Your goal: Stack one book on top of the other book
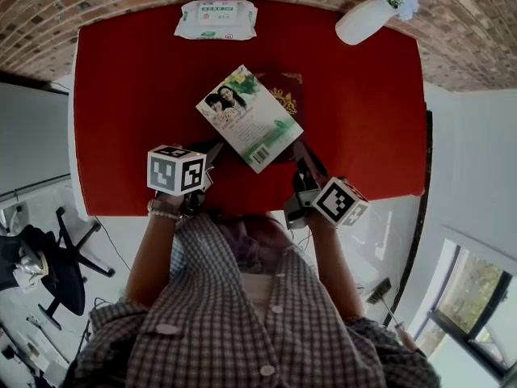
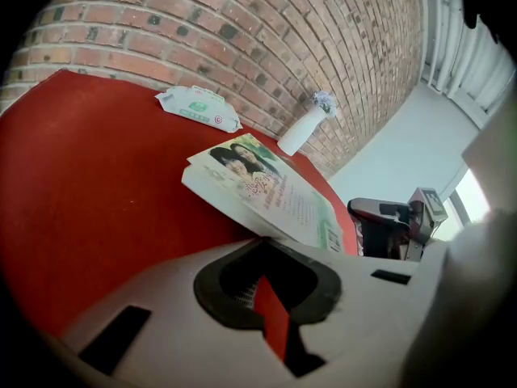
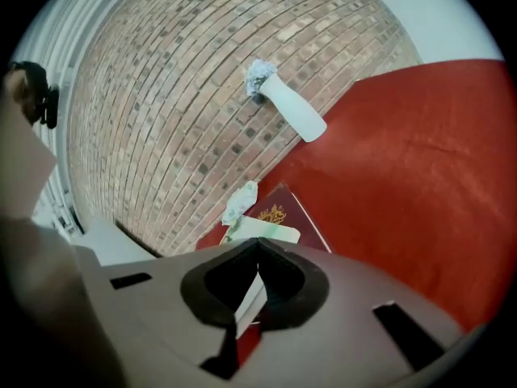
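A pale green book with a photo cover [image 1: 249,118] lies askew on a dark red book with a gold emblem [image 1: 289,95] in the middle of the red table [image 1: 129,95]. My left gripper [image 1: 216,148] is shut at the green book's near left edge, and nothing shows between its jaws. In the left gripper view the green book [image 2: 266,188] starts just beyond the jaw tips. My right gripper [image 1: 299,145] is shut at the near right edge. In the right gripper view the green book [image 3: 262,229] and the red book [image 3: 283,212] lie just ahead.
A pack of wet wipes [image 1: 216,18] lies at the table's far edge, by the brick wall. A white vase with pale flowers [image 1: 363,18] stands at the far right corner. An office chair [image 1: 56,273] stands on the floor to the left.
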Action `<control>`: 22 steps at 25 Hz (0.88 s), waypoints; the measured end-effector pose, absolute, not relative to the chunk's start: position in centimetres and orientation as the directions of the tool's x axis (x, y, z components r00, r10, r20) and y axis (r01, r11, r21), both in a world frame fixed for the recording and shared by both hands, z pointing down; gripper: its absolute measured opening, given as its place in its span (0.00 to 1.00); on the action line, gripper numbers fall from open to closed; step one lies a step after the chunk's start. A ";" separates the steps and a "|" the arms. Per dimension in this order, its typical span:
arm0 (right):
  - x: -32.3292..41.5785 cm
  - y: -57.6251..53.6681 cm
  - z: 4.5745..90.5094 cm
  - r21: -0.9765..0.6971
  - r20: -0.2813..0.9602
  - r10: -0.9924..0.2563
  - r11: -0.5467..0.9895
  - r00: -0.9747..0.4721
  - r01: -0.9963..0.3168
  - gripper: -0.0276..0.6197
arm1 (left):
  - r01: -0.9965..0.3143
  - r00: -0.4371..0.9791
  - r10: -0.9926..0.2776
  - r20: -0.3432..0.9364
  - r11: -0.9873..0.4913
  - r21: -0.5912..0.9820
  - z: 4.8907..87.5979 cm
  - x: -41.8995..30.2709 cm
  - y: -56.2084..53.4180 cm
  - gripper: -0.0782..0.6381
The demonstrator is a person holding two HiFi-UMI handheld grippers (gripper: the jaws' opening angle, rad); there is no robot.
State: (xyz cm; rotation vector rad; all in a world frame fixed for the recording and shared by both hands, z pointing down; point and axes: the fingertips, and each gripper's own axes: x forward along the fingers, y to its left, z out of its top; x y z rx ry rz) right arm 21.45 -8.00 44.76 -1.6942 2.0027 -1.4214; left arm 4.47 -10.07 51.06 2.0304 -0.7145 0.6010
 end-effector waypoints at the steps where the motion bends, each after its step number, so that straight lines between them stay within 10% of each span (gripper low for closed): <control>1: 21.7 -8.1 44.7 -0.688 0.450 -0.820 -0.067 -0.353 -0.722 0.05 | -0.681 0.719 -0.260 0.644 -0.446 0.581 51.1 4.6 -10.1 0.12; 9: 21.1 -12.1 44.8 -0.424 0.582 -0.623 0.316 -0.522 -0.849 0.30 | -0.657 0.751 -0.282 0.597 -0.408 0.634 50.5 4.1 -9.4 0.12; 22: 17.9 -15.8 48.1 -0.421 0.669 -0.363 0.535 -0.649 -0.733 0.36 | -0.592 0.784 -0.403 0.473 -0.256 0.764 49.5 5.0 -10.8 0.27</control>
